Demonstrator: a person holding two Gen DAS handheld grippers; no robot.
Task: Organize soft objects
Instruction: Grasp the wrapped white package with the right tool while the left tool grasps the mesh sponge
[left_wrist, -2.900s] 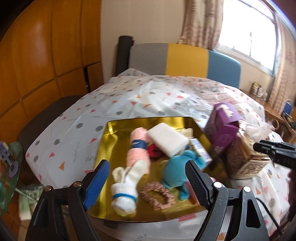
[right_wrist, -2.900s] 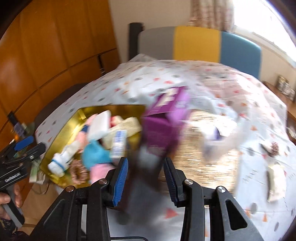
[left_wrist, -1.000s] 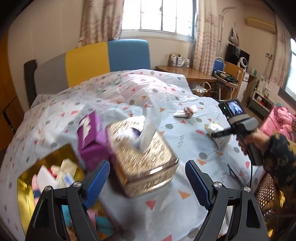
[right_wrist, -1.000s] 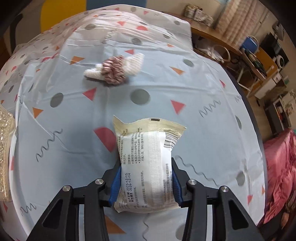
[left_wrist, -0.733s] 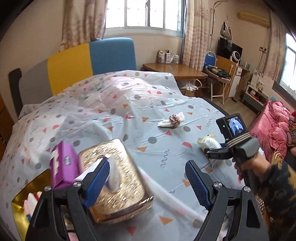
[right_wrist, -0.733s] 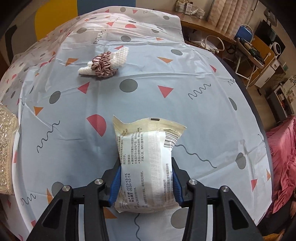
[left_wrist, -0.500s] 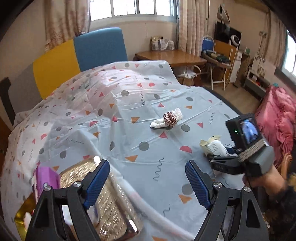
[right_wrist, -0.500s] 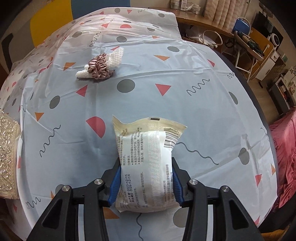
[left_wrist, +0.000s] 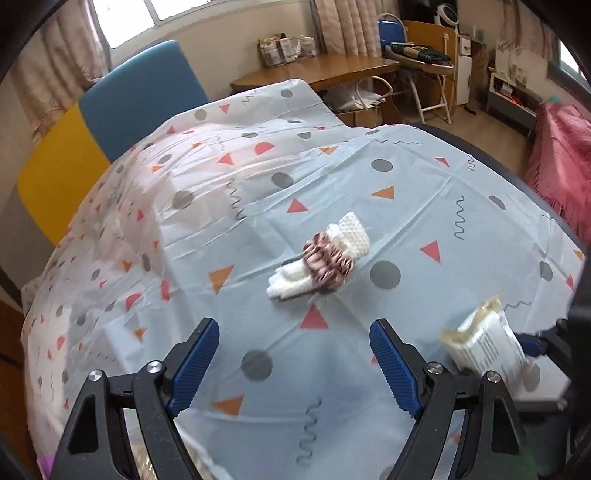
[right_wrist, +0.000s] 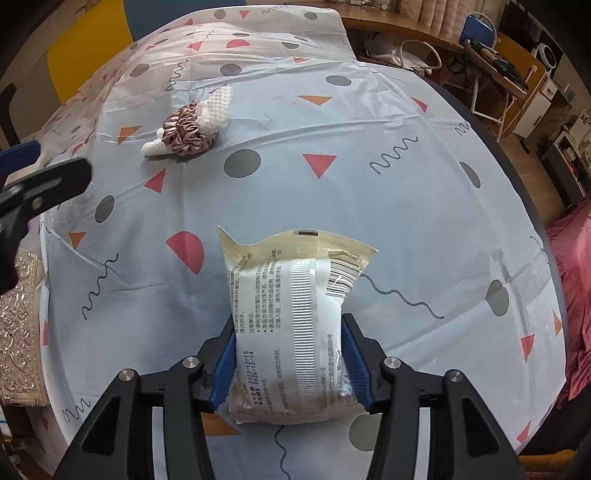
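My right gripper (right_wrist: 290, 356) is shut on a soft white and cream packet (right_wrist: 291, 325) and holds it above the patterned tablecloth (right_wrist: 332, 206). The packet also shows in the left wrist view (left_wrist: 484, 343) at the right edge. A white sock (left_wrist: 291, 282) wrapped in a brown scrunchie (left_wrist: 328, 262) lies on the cloth ahead of my left gripper (left_wrist: 295, 363), which is open and empty above the table. The sock and scrunchie (right_wrist: 188, 134) sit far left in the right wrist view, beyond my left gripper's finger (right_wrist: 44, 184).
A gold embossed tissue box (right_wrist: 18, 325) stands at the table's left edge. A yellow and blue chair back (left_wrist: 107, 122) is behind the table. A wooden desk (left_wrist: 325, 70), folding chairs and pink bedding (left_wrist: 557, 162) lie beyond the table's right side.
My left gripper has swung right, away from the tray and tissue box, toward the sock and scrunchie. My right gripper keeps the packet and has lifted slightly.
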